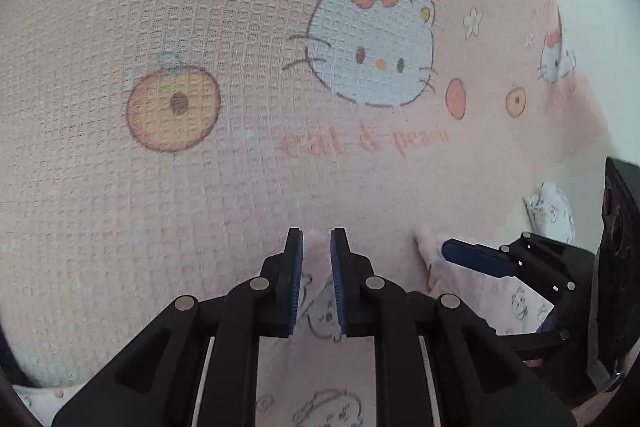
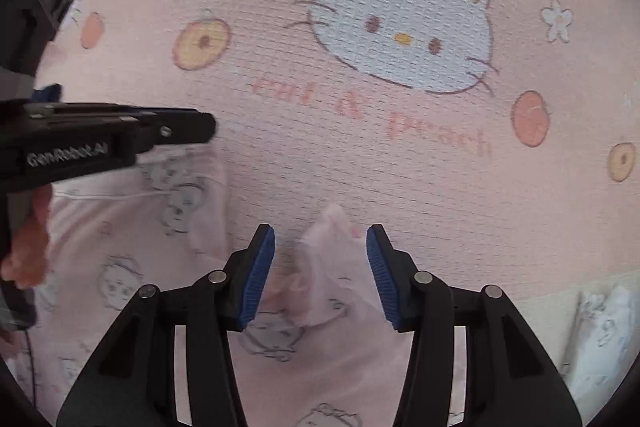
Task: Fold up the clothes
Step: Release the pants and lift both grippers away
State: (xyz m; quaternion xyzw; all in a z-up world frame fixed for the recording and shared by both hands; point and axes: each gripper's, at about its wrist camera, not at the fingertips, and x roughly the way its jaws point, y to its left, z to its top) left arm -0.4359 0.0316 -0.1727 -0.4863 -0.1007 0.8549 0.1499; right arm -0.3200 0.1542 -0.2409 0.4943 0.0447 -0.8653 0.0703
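Note:
A pale pink garment (image 1: 320, 367) printed with small cartoon figures lies on a pink waffle blanket (image 1: 200, 27). In the left wrist view my left gripper (image 1: 316, 239) is shut on a raised fold of it, the cloth pinched between the blue pads. My right gripper (image 1: 452, 251) shows at the right, beside another upstanding tip of cloth. In the right wrist view the right gripper (image 2: 320, 239) has its jaws wider apart, with a bunched peak of the garment (image 2: 332, 267) filling the gap between the pads. The left gripper (image 2: 208, 127) reaches in from the left over the garment.
The blanket (image 2: 360, 147) carries a large cat-face print, fruit and flowers. A white printed cloth (image 2: 600, 319) lies at the lower right past the blanket's edge, also in the left wrist view (image 1: 552, 211). A person's hand (image 2: 28, 247) holds the left tool.

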